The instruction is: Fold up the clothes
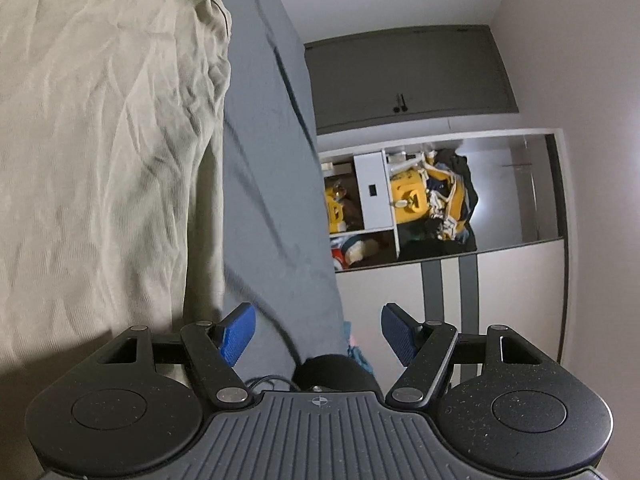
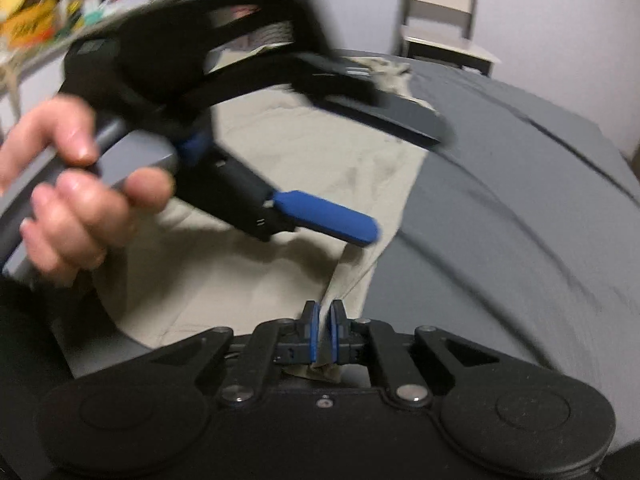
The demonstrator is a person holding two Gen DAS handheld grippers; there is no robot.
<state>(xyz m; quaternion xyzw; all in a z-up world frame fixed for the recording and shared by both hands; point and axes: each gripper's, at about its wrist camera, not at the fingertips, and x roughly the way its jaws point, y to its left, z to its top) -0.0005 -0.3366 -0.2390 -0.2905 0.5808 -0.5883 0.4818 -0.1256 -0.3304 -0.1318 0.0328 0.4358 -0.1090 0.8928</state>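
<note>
A beige garment (image 1: 100, 152) lies spread on a grey bed sheet (image 1: 264, 184), filling the left of the left wrist view. My left gripper (image 1: 318, 334) is open, its blue pads (image 1: 239, 332) wide apart with nothing between them, hovering over the sheet's edge. In the right wrist view the same beige garment (image 2: 280, 184) lies on the grey sheet (image 2: 500, 220). My right gripper (image 2: 325, 332) is shut on a pinched corner of the garment. The left gripper (image 2: 328, 218), held by a hand (image 2: 76, 192), hangs blurred above the cloth.
An open closet (image 1: 420, 204) with yellow and dark items sits beyond the bed, a grey cabinet door (image 1: 408, 80) above it. A chair (image 2: 444, 20) stands against the wall behind the bed. Cluttered shelves (image 2: 48, 8) show at upper left.
</note>
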